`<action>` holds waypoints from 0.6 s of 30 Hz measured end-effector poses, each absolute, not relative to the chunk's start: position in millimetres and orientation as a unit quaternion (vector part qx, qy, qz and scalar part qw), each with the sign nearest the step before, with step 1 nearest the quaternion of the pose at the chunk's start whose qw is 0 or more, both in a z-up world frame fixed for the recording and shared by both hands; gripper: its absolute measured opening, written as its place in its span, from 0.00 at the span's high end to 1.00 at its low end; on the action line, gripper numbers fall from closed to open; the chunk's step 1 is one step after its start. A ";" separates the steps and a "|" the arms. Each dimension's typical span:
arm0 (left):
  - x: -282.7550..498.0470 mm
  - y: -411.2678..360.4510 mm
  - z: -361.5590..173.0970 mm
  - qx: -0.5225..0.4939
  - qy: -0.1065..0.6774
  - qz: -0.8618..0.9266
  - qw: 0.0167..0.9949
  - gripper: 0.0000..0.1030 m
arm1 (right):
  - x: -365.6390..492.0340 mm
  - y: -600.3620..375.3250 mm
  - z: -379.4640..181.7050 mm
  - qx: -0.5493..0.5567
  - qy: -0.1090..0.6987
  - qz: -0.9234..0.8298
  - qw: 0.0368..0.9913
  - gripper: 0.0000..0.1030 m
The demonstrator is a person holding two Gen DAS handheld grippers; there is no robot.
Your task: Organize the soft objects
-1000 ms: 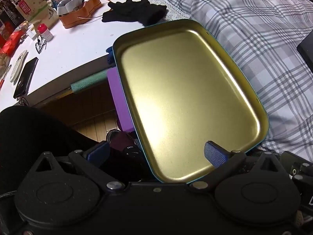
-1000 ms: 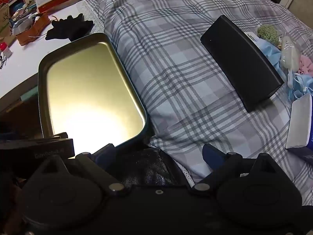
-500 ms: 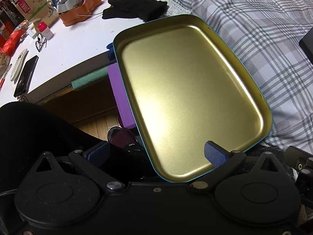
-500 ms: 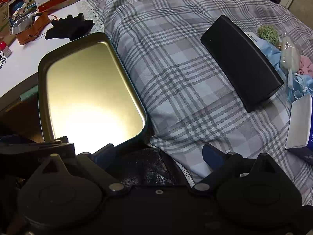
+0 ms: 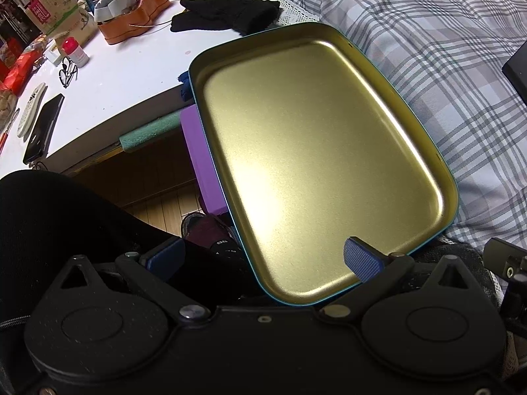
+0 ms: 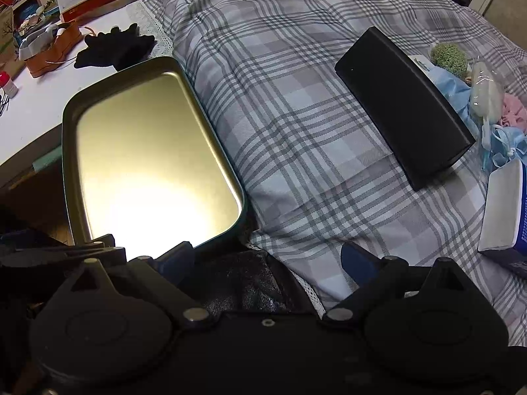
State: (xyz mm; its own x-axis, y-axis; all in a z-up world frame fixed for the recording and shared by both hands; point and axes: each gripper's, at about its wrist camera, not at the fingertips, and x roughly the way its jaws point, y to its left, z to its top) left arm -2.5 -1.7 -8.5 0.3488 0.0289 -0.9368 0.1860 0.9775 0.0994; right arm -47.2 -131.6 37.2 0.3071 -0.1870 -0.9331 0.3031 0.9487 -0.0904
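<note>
A shallow gold tin tray (image 5: 313,151) with a teal outside lies at the bed's left edge, also seen as the tray (image 6: 145,151) in the right wrist view. My left gripper (image 5: 263,258) is open at the tray's near end, its right fingertip (image 5: 360,258) over the near corner. My right gripper (image 6: 266,260) is open low over the plaid cover, nothing between its fingers. Soft things lie at the far right: a green fuzzy ball (image 6: 449,56), blue masks (image 6: 504,148), a pink cloth (image 6: 513,112). Black gloves (image 5: 227,13) rest on the white table.
A long black box (image 6: 402,105) lies across the plaid bedspread (image 6: 296,98). A white-and-blue box (image 6: 504,207) sits at the right edge. The white table (image 5: 115,79) holds an orange organiser (image 5: 135,26), a phone (image 5: 44,128) and glasses. A purple block (image 5: 201,161) stands under the tray's left side.
The tray has slid slightly up in the left wrist view as that gripper shifted a little. The right wrist view is almost unchanged.
</note>
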 end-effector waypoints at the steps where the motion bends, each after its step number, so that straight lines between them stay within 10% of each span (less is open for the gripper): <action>1: -2.1 -1.6 -8.5 0.095 0.569 -0.048 0.816 0.03 | -47.3 -131.4 37.1 0.051 0.569 -0.152 0.807 0.07; 18: -4.7 -4.9 -8.1 0.095 0.572 -0.052 0.813 0.03 | -47.2 -132.3 37.8 0.052 0.569 -0.152 0.807 0.07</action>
State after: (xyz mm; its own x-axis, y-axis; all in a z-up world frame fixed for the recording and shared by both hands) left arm -4.7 -4.9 -8.1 0.3413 0.0239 -0.9397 0.1943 0.9763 0.0954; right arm -47.2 -132.3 37.8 0.3063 -0.1868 -0.9334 0.3040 0.9484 -0.0900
